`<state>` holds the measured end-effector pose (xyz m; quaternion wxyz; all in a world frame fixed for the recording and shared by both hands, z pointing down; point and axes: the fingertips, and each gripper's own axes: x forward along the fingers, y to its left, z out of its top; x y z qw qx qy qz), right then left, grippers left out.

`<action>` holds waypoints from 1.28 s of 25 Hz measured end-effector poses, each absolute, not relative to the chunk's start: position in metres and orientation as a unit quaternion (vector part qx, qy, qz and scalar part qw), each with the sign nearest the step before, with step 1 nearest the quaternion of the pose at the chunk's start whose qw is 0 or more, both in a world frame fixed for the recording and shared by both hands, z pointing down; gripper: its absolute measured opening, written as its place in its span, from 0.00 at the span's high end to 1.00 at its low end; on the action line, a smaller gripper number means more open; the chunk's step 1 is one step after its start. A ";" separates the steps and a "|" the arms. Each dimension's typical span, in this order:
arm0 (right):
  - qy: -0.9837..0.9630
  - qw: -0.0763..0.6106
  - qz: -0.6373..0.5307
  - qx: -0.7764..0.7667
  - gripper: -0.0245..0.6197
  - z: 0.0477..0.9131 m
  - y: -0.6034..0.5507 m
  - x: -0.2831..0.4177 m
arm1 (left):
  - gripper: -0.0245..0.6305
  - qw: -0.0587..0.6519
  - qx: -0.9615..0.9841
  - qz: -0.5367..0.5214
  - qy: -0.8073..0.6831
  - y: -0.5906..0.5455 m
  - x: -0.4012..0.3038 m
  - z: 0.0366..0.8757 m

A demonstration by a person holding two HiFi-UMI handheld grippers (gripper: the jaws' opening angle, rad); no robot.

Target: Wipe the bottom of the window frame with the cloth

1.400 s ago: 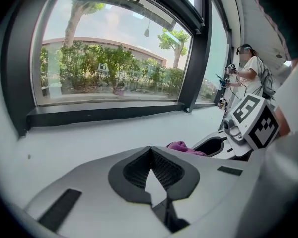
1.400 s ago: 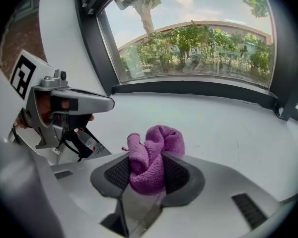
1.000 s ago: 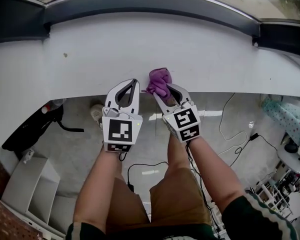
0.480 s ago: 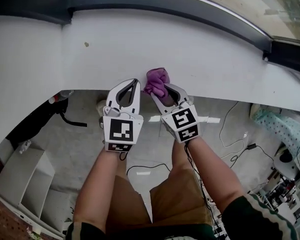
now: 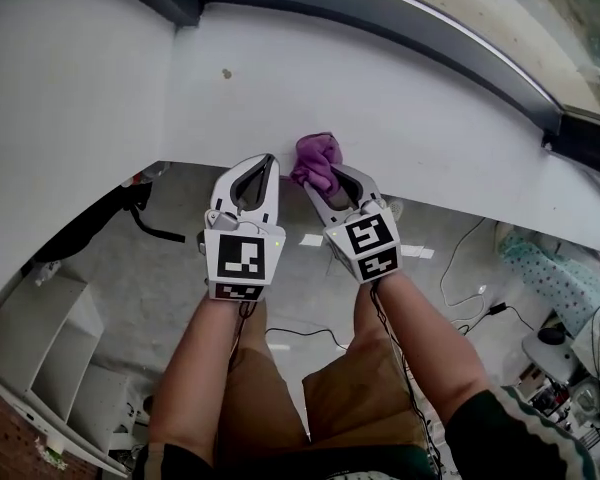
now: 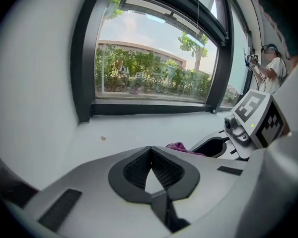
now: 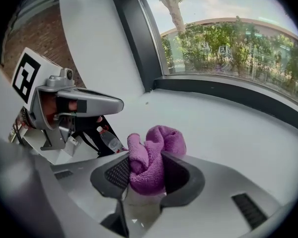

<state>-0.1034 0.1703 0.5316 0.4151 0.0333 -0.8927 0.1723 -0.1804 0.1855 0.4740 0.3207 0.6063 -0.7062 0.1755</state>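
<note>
A purple cloth point(image 5: 317, 161) point(image 7: 152, 155) is bunched between the jaws of my right gripper point(image 5: 318, 175) point(image 7: 150, 168), which is shut on it at the front edge of the white window sill point(image 5: 400, 118). My left gripper point(image 5: 266, 161) point(image 6: 150, 157) hangs beside it on the left, shut with nothing between its jaws. The dark bottom rail of the window frame point(image 5: 430, 28) point(image 6: 154, 107) point(image 7: 238, 95) runs along the far side of the sill, well beyond the cloth. In the left gripper view the cloth point(image 6: 181, 147) peeks out past the jaws, with the right gripper point(image 6: 241, 128) to the right.
A small brown speck point(image 5: 227, 72) lies on the sill left of the cloth. A white wall point(image 5: 70, 118) meets the sill at the left, beside the dark vertical frame post point(image 6: 84, 58). Below the sill are floor cables point(image 5: 460, 268), white shelves point(image 5: 50, 358) and a plastic bottle point(image 7: 109, 140).
The view has swung so the sill and frame rail slide to the right. Both grippers keep their places side by side, the right still holding the cloth at the sill's edge.
</note>
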 end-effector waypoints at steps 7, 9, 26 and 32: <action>-0.897 0.407 0.170 0.009 0.70 0.532 0.194 -0.147 | 0.95 0.324 0.582 0.172 -0.726 0.213 -0.214 0.471; -0.899 0.405 0.168 0.000 0.70 0.532 0.201 -0.159 | 0.95 0.325 0.575 0.171 -0.731 0.221 -0.224 0.471; -0.903 0.388 0.169 -0.071 0.70 0.529 0.246 -0.242 | 0.95 0.333 0.510 0.162 -0.777 0.277 -0.286 0.468; -0.902 0.385 0.163 -0.109 0.70 0.529 0.265 -0.274 | 0.95 0.333 0.498 0.165 -0.784 0.295 -0.298 0.468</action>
